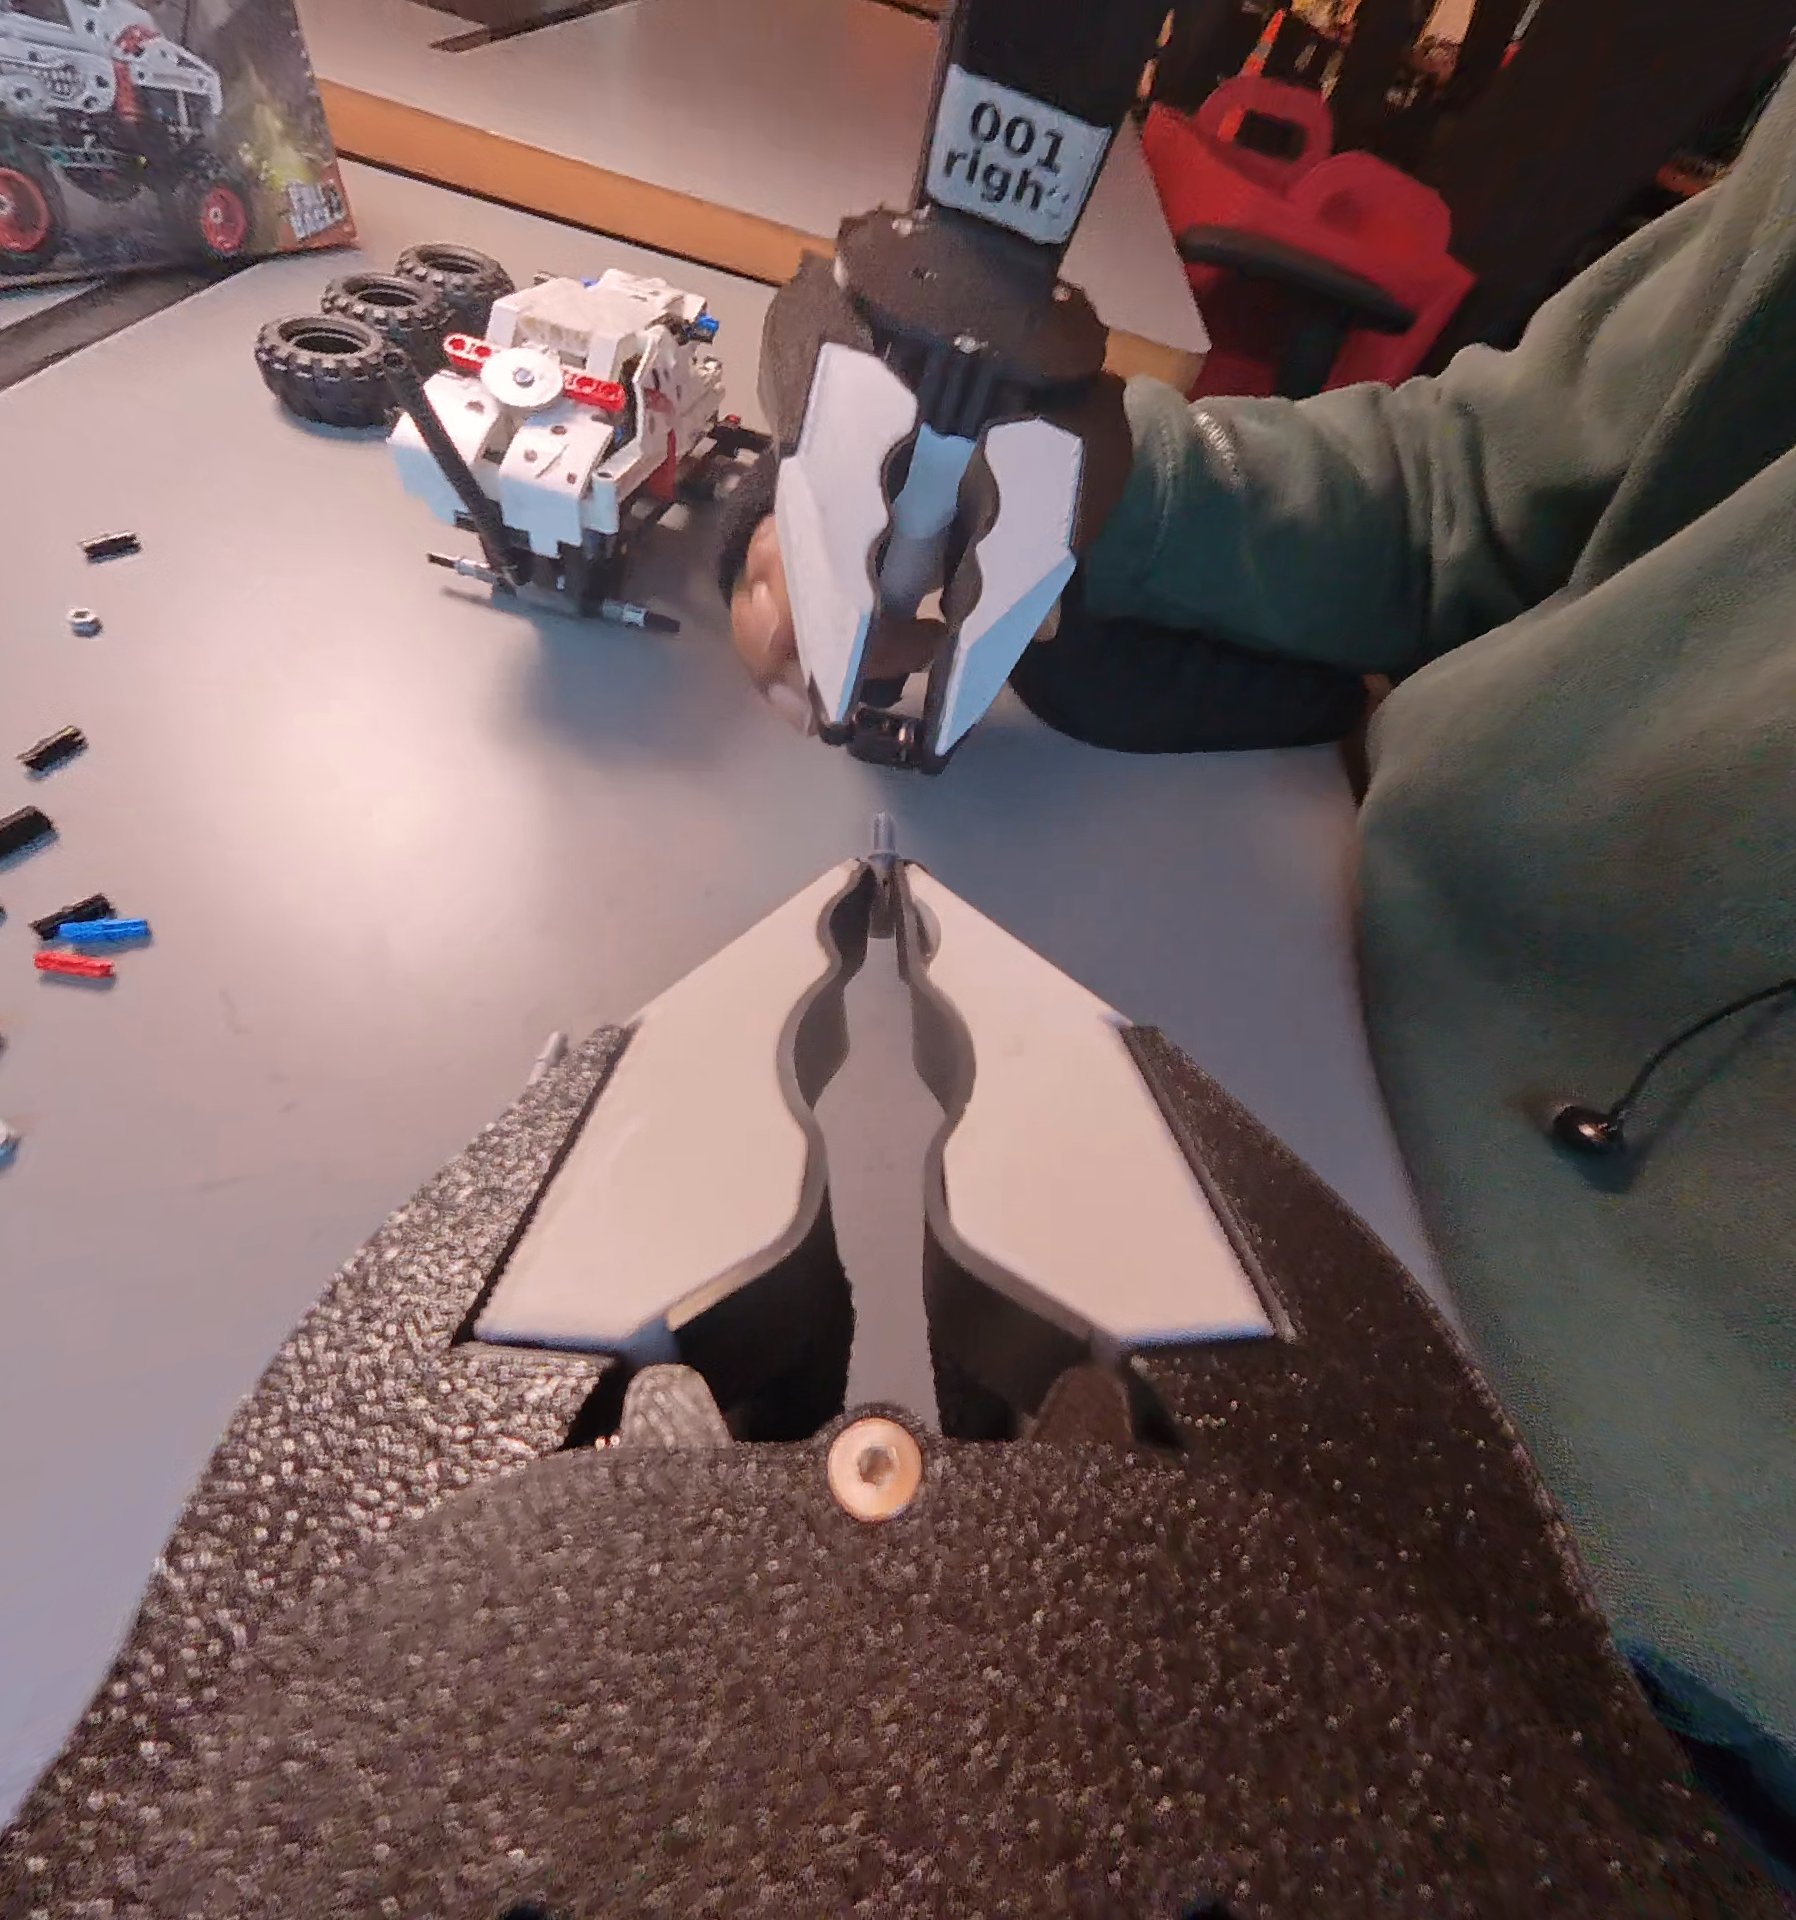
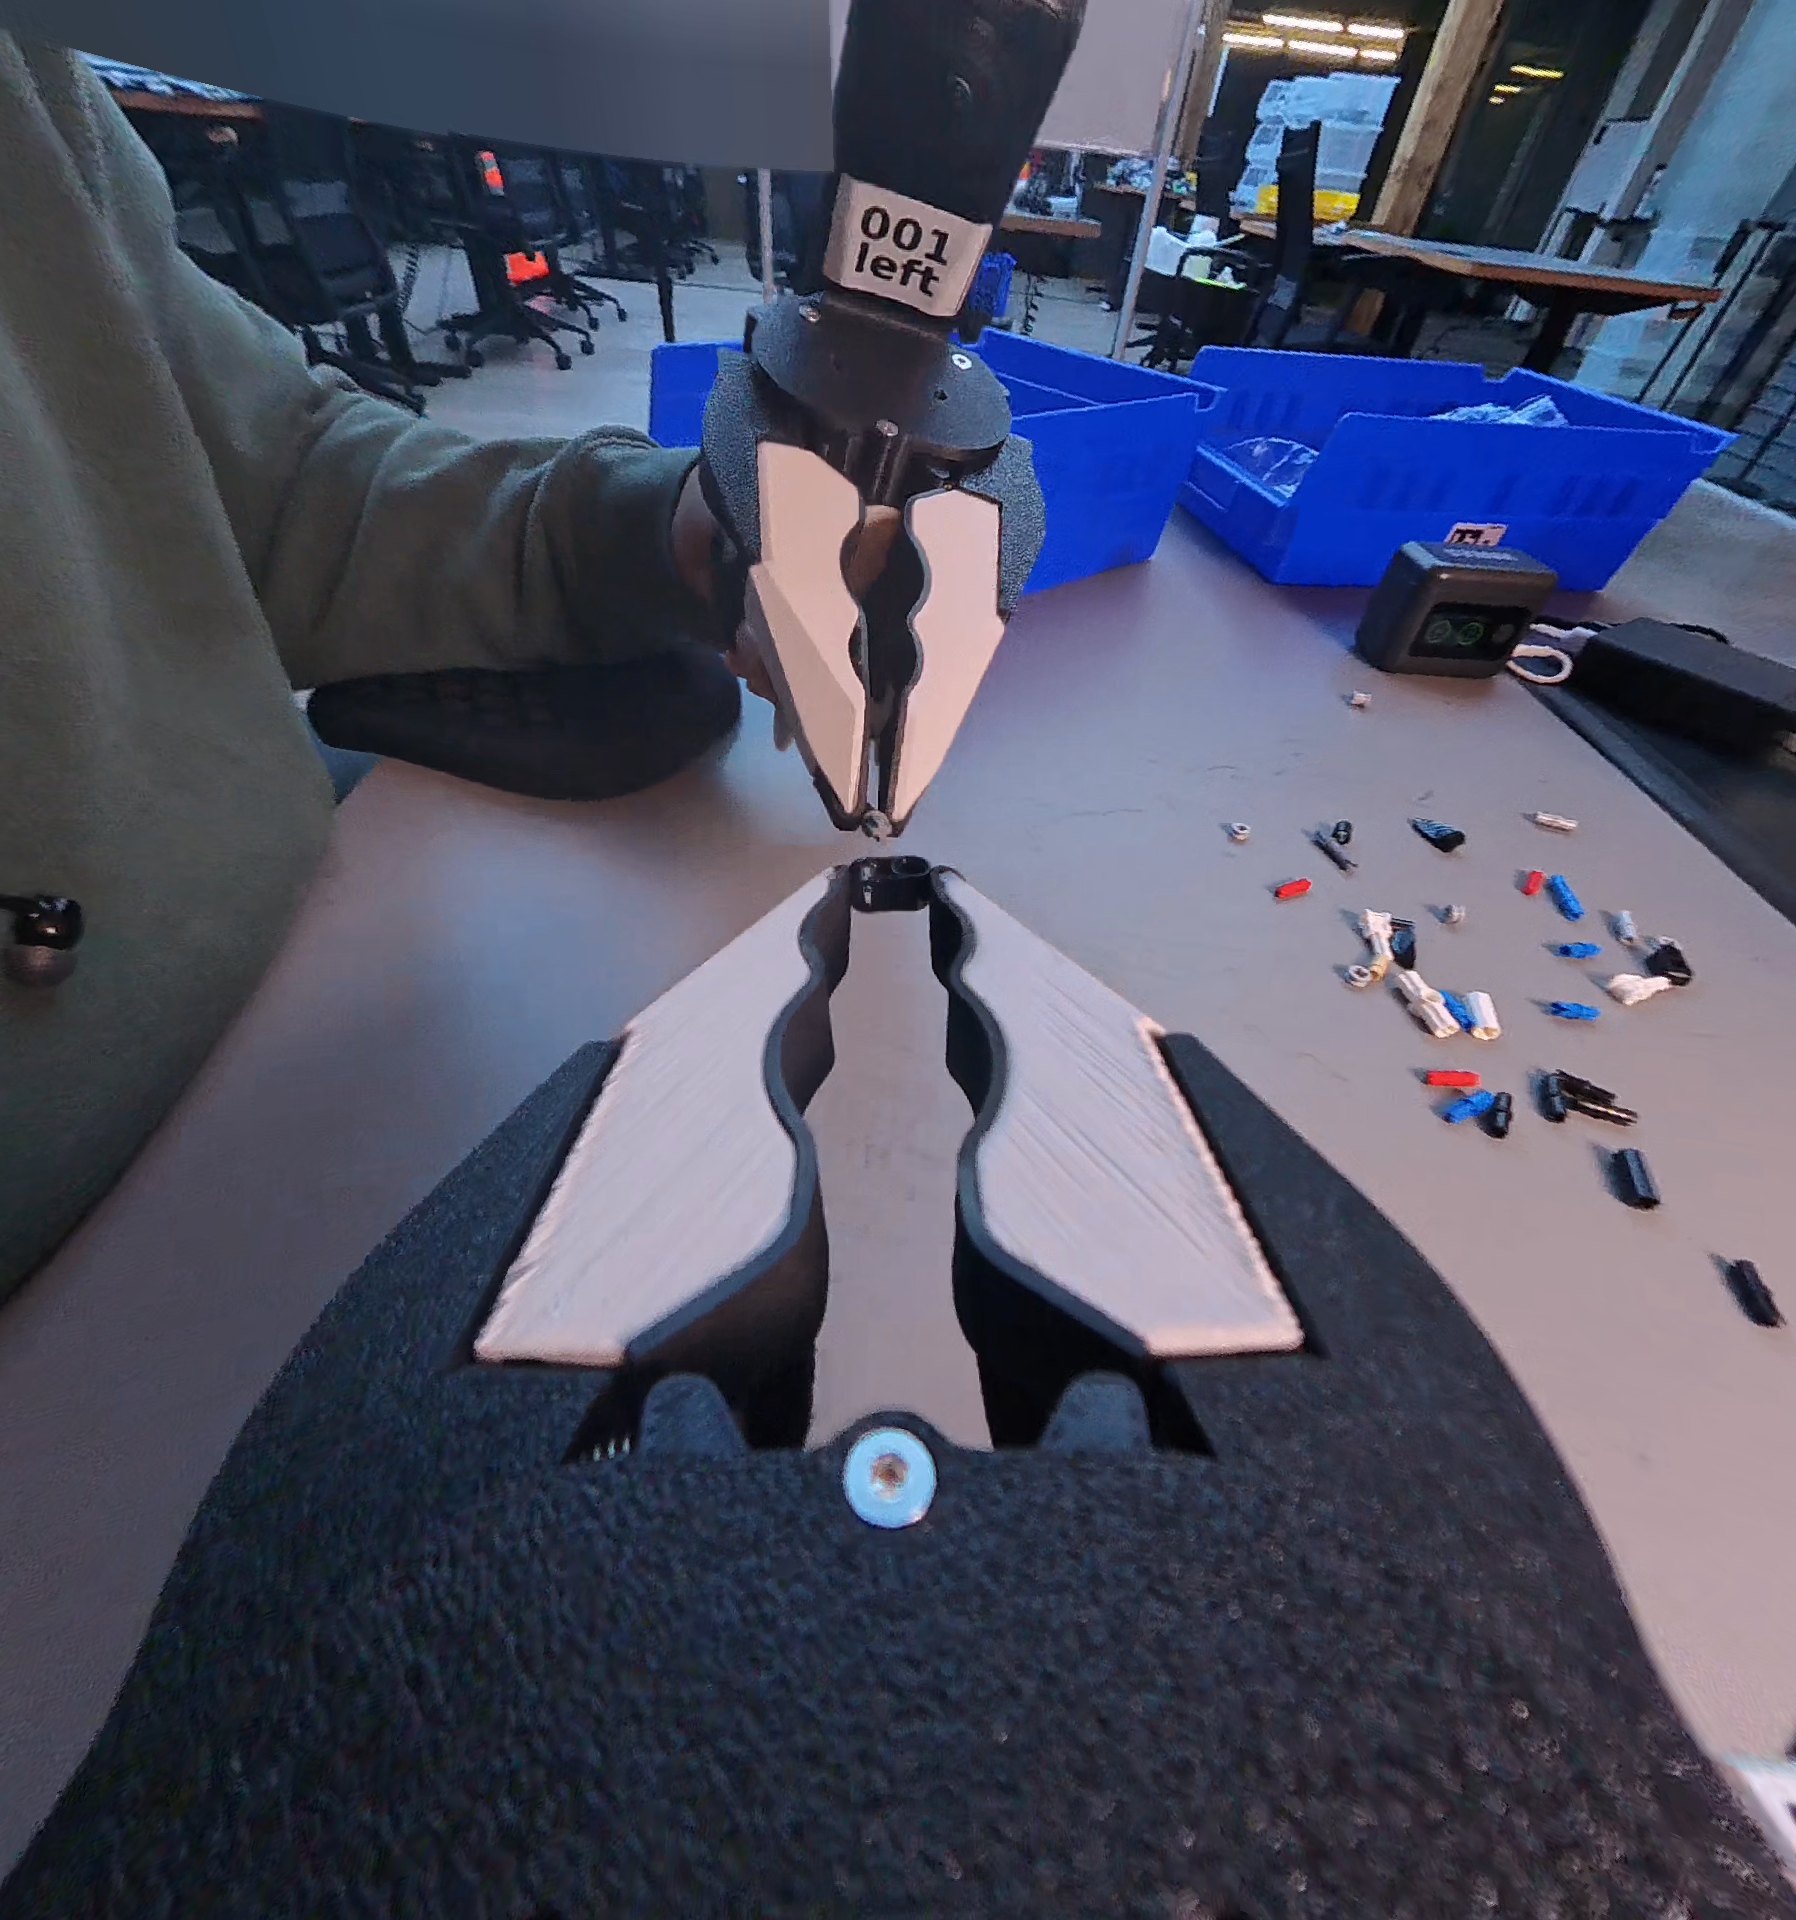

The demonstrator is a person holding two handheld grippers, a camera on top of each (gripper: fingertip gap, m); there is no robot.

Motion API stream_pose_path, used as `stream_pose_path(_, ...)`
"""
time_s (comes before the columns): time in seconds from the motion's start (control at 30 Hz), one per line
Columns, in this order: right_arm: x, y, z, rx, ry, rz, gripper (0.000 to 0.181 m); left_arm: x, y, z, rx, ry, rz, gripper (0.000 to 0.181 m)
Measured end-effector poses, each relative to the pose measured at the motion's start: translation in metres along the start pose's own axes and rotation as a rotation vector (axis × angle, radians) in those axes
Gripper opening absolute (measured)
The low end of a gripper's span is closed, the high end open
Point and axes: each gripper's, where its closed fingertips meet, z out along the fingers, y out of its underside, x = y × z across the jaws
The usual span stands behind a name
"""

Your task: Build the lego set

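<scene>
My left gripper (image 1: pixel 881 868) is shut on a small grey pin (image 1: pixel 881 836) that sticks out past its tips. My right gripper (image 2: pixel 889 881) is shut on a small black connector piece (image 2: pixel 889 883) with a round hole. The two grippers face each other tip to tip above the grey table, a small gap apart. The right gripper also shows in the left wrist view (image 1: pixel 889 740), and the left gripper in the right wrist view (image 2: pixel 873 821). The partly built white truck (image 1: pixel 561 436) stands at the far left, with three black tyres (image 1: pixel 374 332) behind it.
Loose black, blue, red and white pieces (image 2: pixel 1496 997) lie scattered on the table (image 1: pixel 354 831). The set's box (image 1: pixel 115 135) stands at the far left. Two blue bins (image 2: pixel 1424 468), a black device (image 2: pixel 1450 608) and a person's green sleeve (image 1: pixel 1393 499) are near. The grippers are tip to tip, or close to it. From either gripper's tips it is about 20 centimetres to the partly built white truck (image 1: pixel 561 436).
</scene>
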Motion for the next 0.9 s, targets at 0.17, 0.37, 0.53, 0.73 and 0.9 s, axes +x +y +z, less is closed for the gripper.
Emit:
stream_pose_path(0.17, -0.009, -0.003, 0.002, 0.051, -0.092, 0.093, 0.014, 0.011, -0.004, 0.003, 0.026, 0.100, -0.112, 0.004)
stream_pose_path(0.37, -0.013, 0.002, 0.005, 0.042, -0.133, 0.125, 0.014, 0.013, 0.002, 0.008, 0.011, 0.137, -0.175, 0.004)
stream_pose_path(0.53, -0.015, 0.003, 0.008, 0.026, -0.130, 0.107, 0.014, 0.015, 0.006, 0.011, -0.009, 0.153, -0.186, 0.004)
stream_pose_path(0.73, -0.013, 0.008, 0.007, -0.013, -0.112, 0.078, 0.014, 0.016, 0.008, 0.012, -0.019, 0.153, -0.182, 0.004)
stream_pose_path(0.9, -0.015, 0.013, 0.008, -0.051, -0.110, 0.047, 0.014, 0.016, 0.011, 0.014, -0.034, 0.153, -0.191, 0.004)
